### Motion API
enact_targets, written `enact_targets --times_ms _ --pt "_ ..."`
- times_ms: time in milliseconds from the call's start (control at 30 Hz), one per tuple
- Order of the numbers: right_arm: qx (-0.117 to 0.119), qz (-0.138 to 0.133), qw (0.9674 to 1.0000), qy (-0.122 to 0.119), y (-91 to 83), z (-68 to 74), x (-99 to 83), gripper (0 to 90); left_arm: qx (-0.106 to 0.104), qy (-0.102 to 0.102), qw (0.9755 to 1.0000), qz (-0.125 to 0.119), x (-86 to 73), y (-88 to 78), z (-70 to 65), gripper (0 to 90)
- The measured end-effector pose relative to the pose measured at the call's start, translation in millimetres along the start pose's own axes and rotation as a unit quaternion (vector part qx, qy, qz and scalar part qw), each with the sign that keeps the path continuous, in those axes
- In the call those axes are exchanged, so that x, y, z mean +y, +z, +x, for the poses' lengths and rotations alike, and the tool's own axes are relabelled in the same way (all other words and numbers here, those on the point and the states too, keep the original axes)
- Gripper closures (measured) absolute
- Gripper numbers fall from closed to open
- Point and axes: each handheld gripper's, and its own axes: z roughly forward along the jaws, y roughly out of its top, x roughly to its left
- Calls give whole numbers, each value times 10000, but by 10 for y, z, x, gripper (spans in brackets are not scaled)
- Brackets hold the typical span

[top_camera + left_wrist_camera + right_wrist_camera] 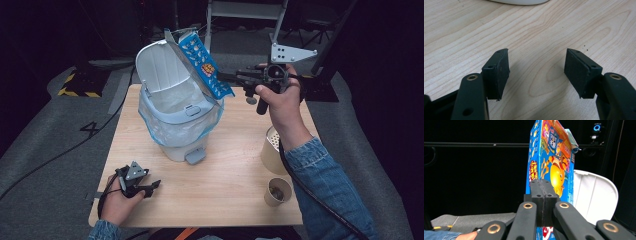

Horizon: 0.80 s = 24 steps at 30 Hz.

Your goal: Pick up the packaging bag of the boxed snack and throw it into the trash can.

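Clamped thin on the blue snack box above the open white bin, the right gripper risks slippage — the left gripper, jaws apart, holds nothing.

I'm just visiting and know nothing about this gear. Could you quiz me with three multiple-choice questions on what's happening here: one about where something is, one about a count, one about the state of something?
1. Where is the blue snack packet?
A. Flat on the table
B. Held above the open white bin
C. Inside a paper cup

2. How many paper cups stand by the person's right forearm?
A. One
B. Two
C. Four

3. How do the jaws of the left gripper stand?
A. Apart, with only bare table between them
B. Clamped on a cup
C. Shut on the bin's pedal

Answers: 1 B, the right gripper pinches the packet over the bin's mouth. 2 B, a tall cup and a small cup stand there. 3 A, the left gripper view shows wood grain between the pads.
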Motion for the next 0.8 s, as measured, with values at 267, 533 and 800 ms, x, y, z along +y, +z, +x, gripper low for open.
enact_targets --times_ms 267,533,800 --pt "-183 -143 9997 -104 171 -86 27 900 7 9 10000 1 0 -1 1 370" --pt "-330 -199 9991 -194 370 -172 -9 900 9 8 10000 -1 0 0 0 370" --pt "-509 -160 9982 -267 530 -216 -119 900 11 22 10000 7 1 -2 0 370"
